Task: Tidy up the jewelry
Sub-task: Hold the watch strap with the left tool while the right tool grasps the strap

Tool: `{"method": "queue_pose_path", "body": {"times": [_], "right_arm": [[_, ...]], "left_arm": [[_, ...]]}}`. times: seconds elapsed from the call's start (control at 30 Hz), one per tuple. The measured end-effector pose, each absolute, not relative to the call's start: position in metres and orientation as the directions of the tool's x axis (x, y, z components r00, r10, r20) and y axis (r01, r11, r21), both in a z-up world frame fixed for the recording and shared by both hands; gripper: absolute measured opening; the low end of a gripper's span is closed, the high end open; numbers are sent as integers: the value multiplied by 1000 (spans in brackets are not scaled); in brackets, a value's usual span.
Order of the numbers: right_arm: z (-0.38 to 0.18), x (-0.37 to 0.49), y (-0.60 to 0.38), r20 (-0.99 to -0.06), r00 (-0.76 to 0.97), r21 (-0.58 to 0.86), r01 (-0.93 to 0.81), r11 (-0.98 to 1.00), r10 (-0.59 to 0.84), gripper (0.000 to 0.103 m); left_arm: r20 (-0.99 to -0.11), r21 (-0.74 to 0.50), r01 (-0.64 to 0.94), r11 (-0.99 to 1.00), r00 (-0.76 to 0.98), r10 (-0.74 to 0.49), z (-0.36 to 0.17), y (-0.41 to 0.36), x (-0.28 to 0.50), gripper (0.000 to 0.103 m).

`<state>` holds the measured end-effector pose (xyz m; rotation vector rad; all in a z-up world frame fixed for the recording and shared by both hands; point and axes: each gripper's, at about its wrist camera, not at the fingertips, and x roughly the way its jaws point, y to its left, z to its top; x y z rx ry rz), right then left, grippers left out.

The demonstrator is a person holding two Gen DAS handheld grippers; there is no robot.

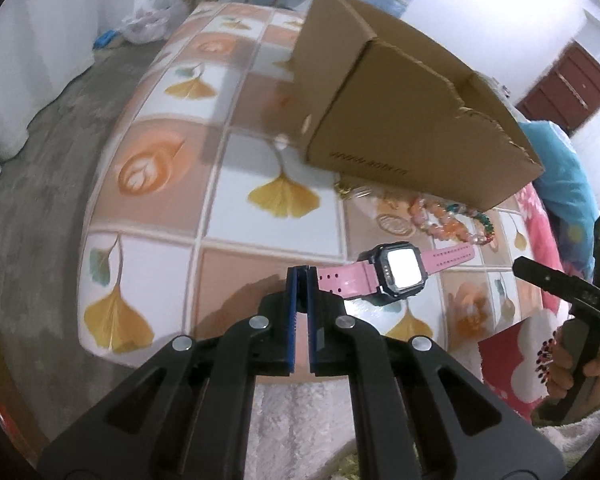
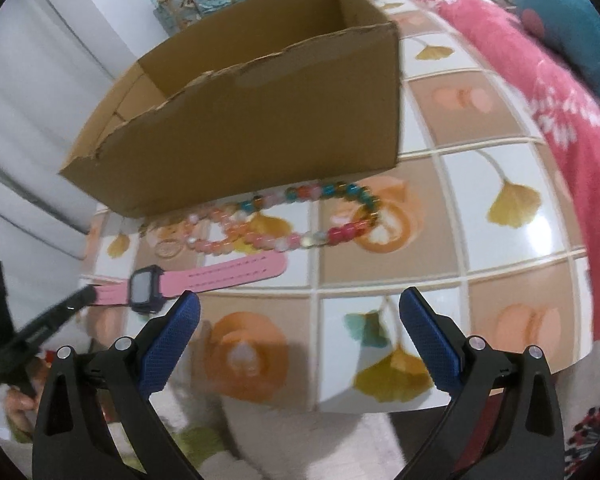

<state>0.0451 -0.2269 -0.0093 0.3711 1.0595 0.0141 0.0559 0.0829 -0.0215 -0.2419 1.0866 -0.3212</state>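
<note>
Left wrist view: left claw, angled down, clamps the pink watch strap.

Left gripper, at lower centre of its wrist view, is pinching its blue pads together on a pink strap. Right gripper, at lower centre, is holding its jaws wide apart, gripping nothing.

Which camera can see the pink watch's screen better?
The left wrist view. There the pink watch is close and sharp, its bright screen facing the camera, with the left gripper shut on its strap. In the right wrist view the watch is small, blurry and off to the side.
</note>
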Motion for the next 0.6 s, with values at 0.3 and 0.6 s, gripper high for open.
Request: {"method": "queue_pose_path", "body": {"times": [0.3, 0.6], "right_arm": [[-3, 54, -182, -839, 478, 297, 5, 955, 258, 83], [-13, 73, -172, -843, 485, 235, -57, 970, 233, 63]], "left_arm": [[-827, -297, 117, 948, 465, -317, -23, 93, 55, 4], [-825, -262, 132, 956, 484, -292, -24, 97, 66, 4]]}}
